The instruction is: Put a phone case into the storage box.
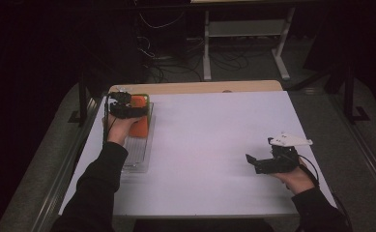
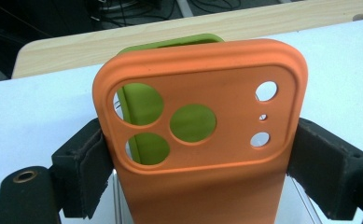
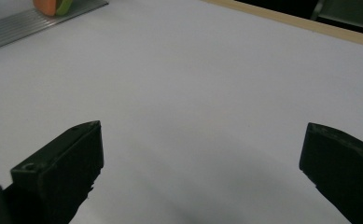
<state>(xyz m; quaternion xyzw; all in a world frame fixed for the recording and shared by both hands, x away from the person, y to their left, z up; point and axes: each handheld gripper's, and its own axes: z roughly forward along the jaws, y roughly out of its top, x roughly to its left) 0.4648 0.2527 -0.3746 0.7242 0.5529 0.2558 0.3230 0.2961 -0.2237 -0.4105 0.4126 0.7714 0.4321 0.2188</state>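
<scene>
orange phone case [image 2: 202, 140] – fingers [image 2: 83, 172] clamping, green case [image 2: 144, 100] behind

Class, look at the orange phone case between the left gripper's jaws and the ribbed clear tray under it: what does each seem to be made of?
Orange phone case: probably silicone or soft rubber; matte, with rounded edges and camera cut-outs.
Ribbed clear tray: likely transparent plastic; see-through, fine parallel ridges, slight sheen.

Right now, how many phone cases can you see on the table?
2. The orange phone case stands between the left claw's pads, over the ribbed rack. The green phone case stands right behind it. More could be hidden behind them.
</scene>
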